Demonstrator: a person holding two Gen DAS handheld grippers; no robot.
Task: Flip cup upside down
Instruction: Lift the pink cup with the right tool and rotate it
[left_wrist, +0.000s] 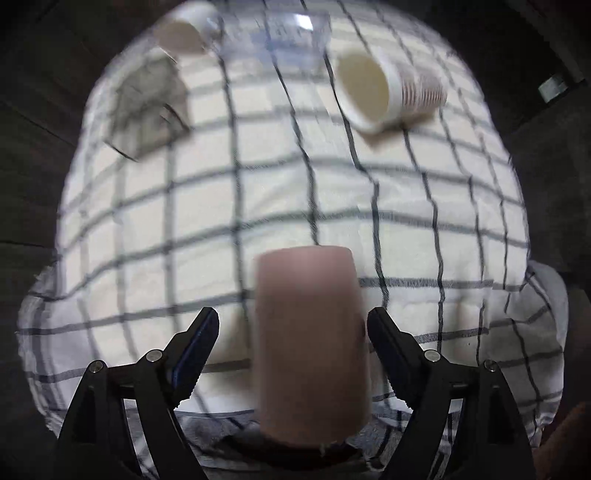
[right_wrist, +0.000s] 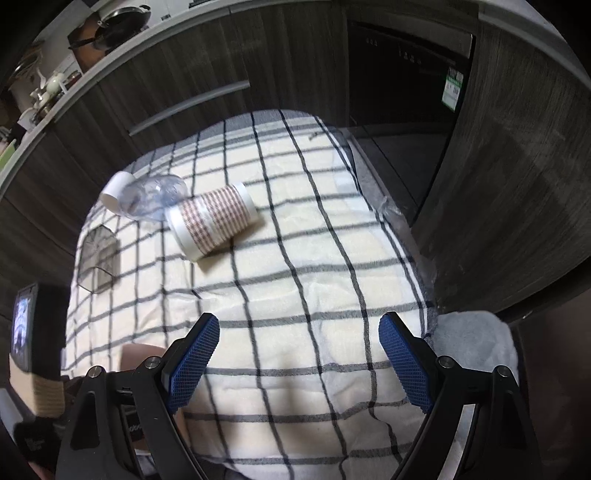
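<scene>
The pink cup (left_wrist: 310, 343) stands between the spread fingers of the left gripper (left_wrist: 293, 350), long axis pointing away from the camera. The image is blurred; contact appears absent, so the gripper reads as released. The cup looks smooth, cylindrical and matte. It sits over the checked cloth (left_wrist: 258, 206). The right gripper (right_wrist: 299, 354) is spread wide, holding nothing, farther off.

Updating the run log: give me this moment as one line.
left gripper: open, straddling pink cup | right gripper: open, empty | patterned cup: on its side on checked cloth
</scene>
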